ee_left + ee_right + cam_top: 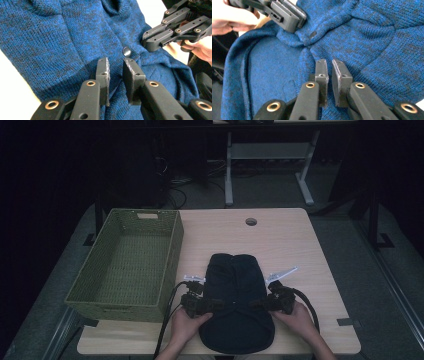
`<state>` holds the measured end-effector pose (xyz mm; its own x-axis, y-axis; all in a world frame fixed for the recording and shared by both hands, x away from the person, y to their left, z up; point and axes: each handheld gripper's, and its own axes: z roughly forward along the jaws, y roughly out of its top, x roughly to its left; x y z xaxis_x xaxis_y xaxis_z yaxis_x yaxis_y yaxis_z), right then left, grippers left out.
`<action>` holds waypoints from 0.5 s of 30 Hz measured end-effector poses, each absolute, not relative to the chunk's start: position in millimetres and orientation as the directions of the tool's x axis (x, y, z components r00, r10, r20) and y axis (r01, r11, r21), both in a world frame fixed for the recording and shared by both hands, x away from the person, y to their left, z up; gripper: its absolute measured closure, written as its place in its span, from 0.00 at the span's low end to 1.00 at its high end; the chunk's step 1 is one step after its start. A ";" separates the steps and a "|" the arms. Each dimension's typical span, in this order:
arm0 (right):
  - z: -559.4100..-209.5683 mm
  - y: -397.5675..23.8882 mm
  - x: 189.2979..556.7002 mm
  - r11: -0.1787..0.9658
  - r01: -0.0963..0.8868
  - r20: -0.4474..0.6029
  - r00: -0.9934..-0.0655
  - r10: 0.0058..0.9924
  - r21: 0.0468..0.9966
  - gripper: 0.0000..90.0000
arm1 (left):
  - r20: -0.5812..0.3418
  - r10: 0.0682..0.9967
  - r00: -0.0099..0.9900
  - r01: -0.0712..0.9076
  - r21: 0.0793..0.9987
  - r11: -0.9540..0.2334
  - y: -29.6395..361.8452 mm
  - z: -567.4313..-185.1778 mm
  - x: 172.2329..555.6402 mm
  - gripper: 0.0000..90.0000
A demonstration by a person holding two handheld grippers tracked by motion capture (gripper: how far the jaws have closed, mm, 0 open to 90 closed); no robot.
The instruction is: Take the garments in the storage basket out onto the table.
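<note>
A dark blue knitted garment (pixel 235 290) lies folded on the table's near half, with a small dark snap button (pixel 127 51) at its middle. My left gripper (pixel 214 304) reaches in from the garment's left edge. In the left gripper view, my left gripper (pixel 116 61) is open, with its pads apart just above the knit and no cloth between them. My right gripper (pixel 256 304) comes in from the right edge. In the right gripper view, my right gripper (pixel 329 62) is shut, with its pads nearly together over the cloth and nothing pinched between them. Each hand holds its gripper at the garment's side.
A green woven basket (pixel 172 250) stands empty at the table's left, close to the garment. The wooden table (pixel 290 245) has a round cable hole (pixel 251 221) near its far edge. Beyond it are a desk frame and cables on the floor.
</note>
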<state>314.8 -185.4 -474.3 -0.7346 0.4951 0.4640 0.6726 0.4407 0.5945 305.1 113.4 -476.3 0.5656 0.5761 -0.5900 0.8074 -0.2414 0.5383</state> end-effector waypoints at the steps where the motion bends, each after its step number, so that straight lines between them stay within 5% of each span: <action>1: -474.4 -185.5 312.1 0.445 0.670 0.464 -0.738 0.491 0.594 0.92 | -0.594 0.572 0.566 0.809 0.536 -0.243 114.2 -476.4 301.1 0.83; 9: -466.8 -187.6 296.0 0.492 0.644 0.453 -0.764 0.460 0.586 0.89 | -0.576 0.557 0.599 0.778 0.582 -0.235 114.0 -464.7 287.0 0.80; 15: -438.7 -186.2 320.8 0.392 0.638 0.439 -0.756 0.486 0.663 0.90 | -0.566 0.577 0.589 0.753 0.644 -0.137 111.7 -445.3 317.7 0.81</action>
<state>320.8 -186.2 -438.7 -0.7556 0.4862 0.4390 0.6376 0.3922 0.6630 317.7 111.7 -445.3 0.5888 0.5771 -0.5659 0.7529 -0.1371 0.6436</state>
